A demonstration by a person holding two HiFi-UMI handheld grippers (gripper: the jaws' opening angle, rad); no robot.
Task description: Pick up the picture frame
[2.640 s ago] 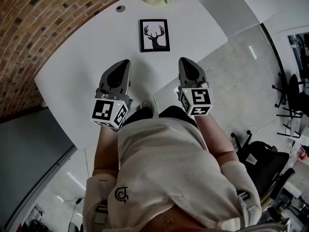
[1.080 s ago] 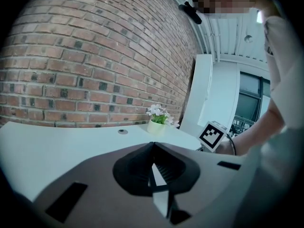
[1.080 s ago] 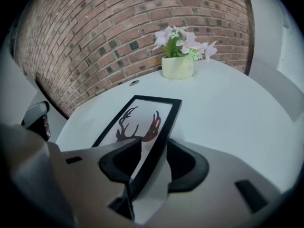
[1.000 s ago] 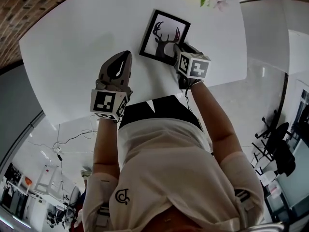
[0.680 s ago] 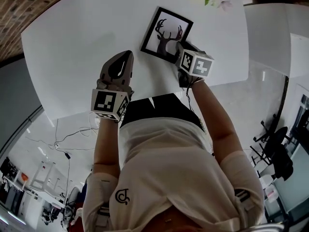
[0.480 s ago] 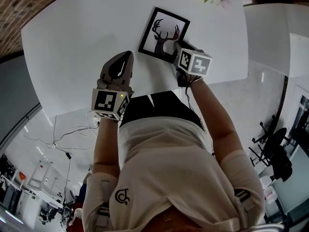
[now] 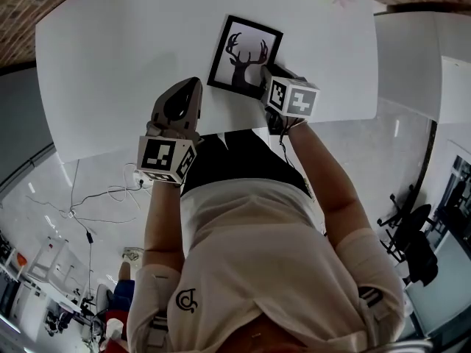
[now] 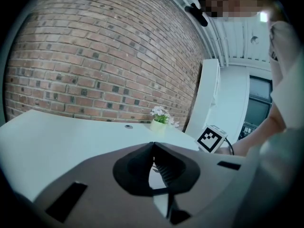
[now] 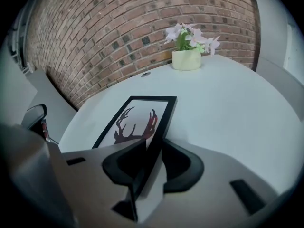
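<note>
Pinch of the right gripper on the picture frame: takes the black right-hand rail near its close corner, one jaw on the glass side, the other on the outer side. Has just been closing, and now presses on that rail with no gap showing. Points steeply down, marker cube uppermost in the head view, forearm reaching out behind it. Hard to tell whether the pinched edge is off the table or resting on it.

Inside the rail, shows a dark deer head with antlers on a pale ground. Lies on the white table at a slant to the table's close edge, far end toward the flower pot, well apart from it.

Left of the frame and apart from it: left gripper, pressed together tip to tip with nothing between, held over the table near its close edge and aimed across the top toward the brick wall.

Beyond the table to the right: grey floor and dark office chairs.
</note>
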